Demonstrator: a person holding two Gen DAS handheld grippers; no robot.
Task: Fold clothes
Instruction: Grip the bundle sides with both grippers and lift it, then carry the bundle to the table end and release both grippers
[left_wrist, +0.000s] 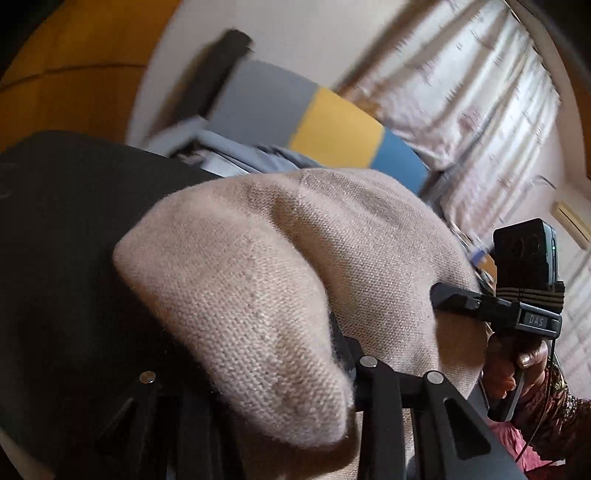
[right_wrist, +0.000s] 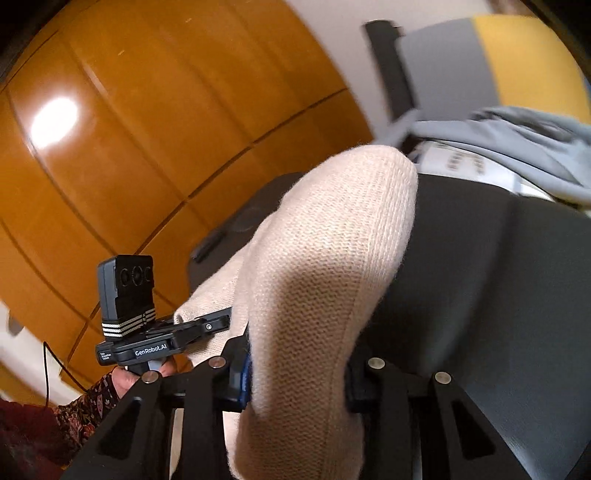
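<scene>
Between the jaws of the left gripper (left_wrist: 280, 373) a bunched fold of the beige knit garment (left_wrist: 258, 266) is pinched, and another part of it is clamped by the right gripper (right_wrist: 295, 373). It is held up over the dark surface (right_wrist: 498, 295), so the fold is judged barely begun; laying flat and folding are left. Its outline and type cannot be made out. Farther off, grey clothes (right_wrist: 517, 147) lie blurred.
</scene>
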